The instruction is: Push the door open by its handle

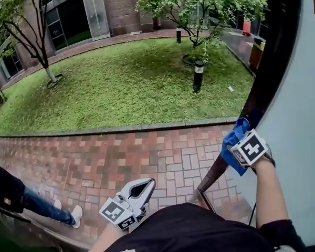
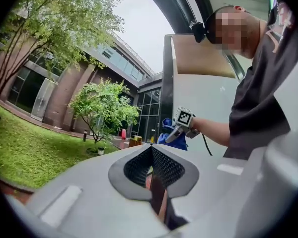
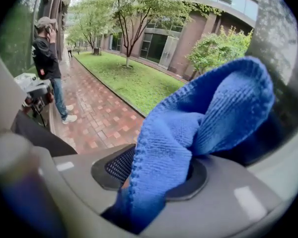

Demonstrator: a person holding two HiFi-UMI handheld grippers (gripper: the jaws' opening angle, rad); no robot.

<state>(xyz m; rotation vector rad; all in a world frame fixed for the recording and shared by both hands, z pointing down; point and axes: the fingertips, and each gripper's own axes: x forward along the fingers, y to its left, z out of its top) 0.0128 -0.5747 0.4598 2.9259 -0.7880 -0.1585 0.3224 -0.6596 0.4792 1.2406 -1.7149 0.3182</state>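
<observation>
Looking down in the head view, the door (image 1: 299, 140) fills the right side, a pale panel with a dark edge, standing over a brick path (image 1: 163, 161) and a lawn (image 1: 131, 83). The right gripper (image 1: 238, 152) is up against that dark edge with a blue cloth (image 1: 239, 127) bunched at its tip; the handle itself cannot be picked out. The left gripper (image 1: 144, 185) hangs low, well apart from the door.

In the left gripper view, its jaws are clenched together with nothing between them.

In the right gripper view, the jaws stand parted. The cloth lies between them, with one meshed pad showing bare beside it. A person (image 3: 47, 58) stands on the path.
</observation>
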